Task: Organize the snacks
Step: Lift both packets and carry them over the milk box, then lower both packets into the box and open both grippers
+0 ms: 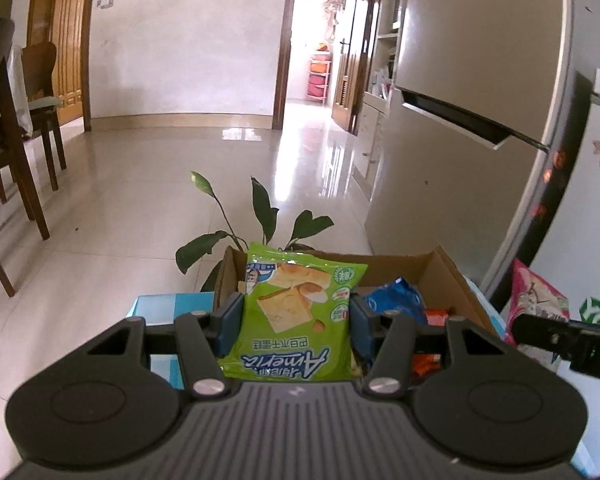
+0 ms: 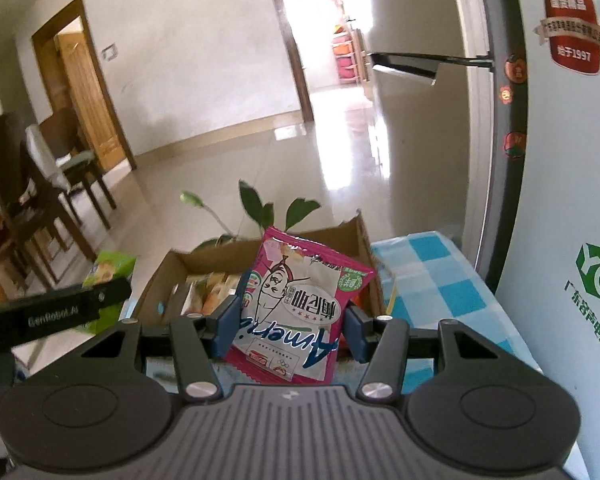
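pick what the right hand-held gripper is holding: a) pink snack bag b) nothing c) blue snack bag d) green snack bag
a: the right hand-held gripper has its blue pads closed on the sides of the pink snack bag, held above the cardboard box.

Green snack packet [image 1: 292,316] upright, print upside down, above cardboard box [image 1: 448,276]. Pink snack packet [image 2: 300,312] likewise upright, inverted. Blue packet [image 1: 396,300] lies inside box.
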Available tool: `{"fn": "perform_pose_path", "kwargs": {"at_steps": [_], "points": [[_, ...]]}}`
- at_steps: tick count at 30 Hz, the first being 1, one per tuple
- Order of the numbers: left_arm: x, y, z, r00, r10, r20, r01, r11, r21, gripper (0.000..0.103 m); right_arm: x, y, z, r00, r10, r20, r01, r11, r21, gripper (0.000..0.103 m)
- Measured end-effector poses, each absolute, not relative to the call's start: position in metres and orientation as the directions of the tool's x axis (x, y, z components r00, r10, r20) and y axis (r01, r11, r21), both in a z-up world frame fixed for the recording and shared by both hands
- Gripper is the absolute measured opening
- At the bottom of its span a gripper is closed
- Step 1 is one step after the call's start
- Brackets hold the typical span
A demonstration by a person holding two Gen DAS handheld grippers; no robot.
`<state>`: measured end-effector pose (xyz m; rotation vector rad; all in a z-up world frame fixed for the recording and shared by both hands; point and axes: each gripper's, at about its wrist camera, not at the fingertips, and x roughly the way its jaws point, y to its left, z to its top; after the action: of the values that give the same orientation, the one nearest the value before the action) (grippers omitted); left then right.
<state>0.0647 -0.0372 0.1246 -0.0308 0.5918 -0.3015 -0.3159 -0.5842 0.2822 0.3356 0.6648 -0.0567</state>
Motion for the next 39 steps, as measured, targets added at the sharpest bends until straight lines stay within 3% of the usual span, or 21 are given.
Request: {"fn": "perform_pose_path", "kwargs": {"at_steps": [24, 25, 27, 29, 31, 39], "points": [[0.134, -0.063, 0.095, 0.758, -0.272, -0.592, 0.211, 0.962, -0.171, 0.056, -0.229, -0.616, 0.243, 0.756, 0.043, -0.654, 0.258, 0.898, 0.357, 0.059], [0.137, -0.065, 0.093, 0.755, -0.270, -0.597, 0.211, 0.963, -0.169, 0.059, -0.226, -0.616, 0.240, 0.754, 0.049, -0.655, 0.258, 0.895, 0.364, 0.060], [0.139, -0.069, 0.092, 0.757, -0.255, -0.601, 0.212, 0.967, -0.143, 0.082, -0.223, -0.616, 0.237, 0.758, 0.042, -0.651, 0.266, 0.891, 0.367, 0.065], [0.138, -0.075, 0.093, 0.769, -0.208, -0.604, 0.196, 0.977, -0.086, 0.092, -0.223, -0.614, 0.236, 0.754, 0.040, -0.656, 0.272, 0.890, 0.367, 0.081], [0.135, -0.081, 0.096, 0.772, -0.165, -0.614, 0.182, 0.983, -0.035, 0.095, -0.225, -0.611, 0.239, 0.752, 0.040, -0.658, 0.270, 0.892, 0.363, 0.091], [0.119, -0.083, 0.106, 0.743, -0.143, -0.654, 0.188, 0.982, -0.002, 0.097, -0.230, -0.600, 0.251, 0.726, 0.015, -0.687, 0.270, 0.914, 0.304, 0.095]]}}
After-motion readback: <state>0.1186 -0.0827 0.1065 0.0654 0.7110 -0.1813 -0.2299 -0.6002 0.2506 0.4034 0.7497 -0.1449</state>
